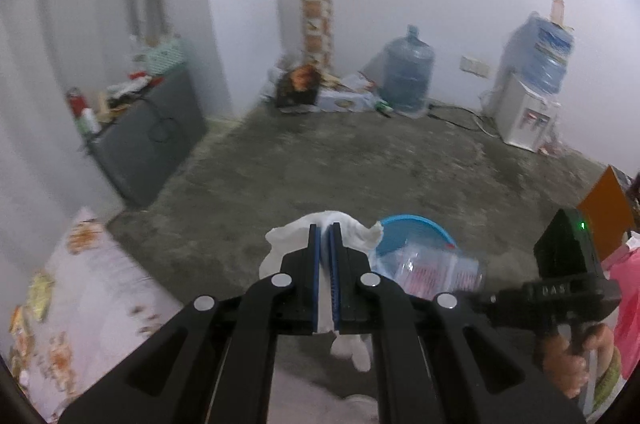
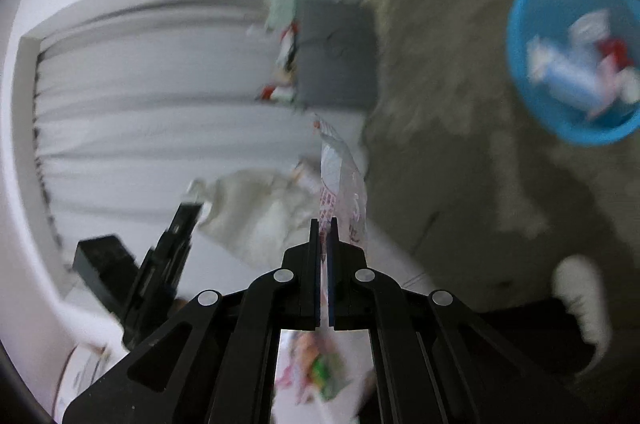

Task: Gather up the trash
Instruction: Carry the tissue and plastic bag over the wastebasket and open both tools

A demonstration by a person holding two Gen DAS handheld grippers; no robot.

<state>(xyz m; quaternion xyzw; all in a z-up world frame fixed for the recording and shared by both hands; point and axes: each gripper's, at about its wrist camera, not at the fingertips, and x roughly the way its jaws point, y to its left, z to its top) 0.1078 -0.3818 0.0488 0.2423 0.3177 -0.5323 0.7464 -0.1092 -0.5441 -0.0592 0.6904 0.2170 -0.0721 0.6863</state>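
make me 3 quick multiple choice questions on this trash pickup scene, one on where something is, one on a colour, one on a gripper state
1. Where does the big water jug stand?
A. on the floor by the far wall
B. on the grey cabinet
C. inside the basin

2. What colour is the basin holding trash?
A. red
B. blue
C. green

3. What is the left gripper doing?
A. open and empty
B. shut on a white tissue
C. shut on a bottle

Answers:
1 A, it sits on the concrete floor against the wall.
2 B, its rim and wall are bright blue.
3 B, the white tissue bulges out on both sides of the closed fingers.
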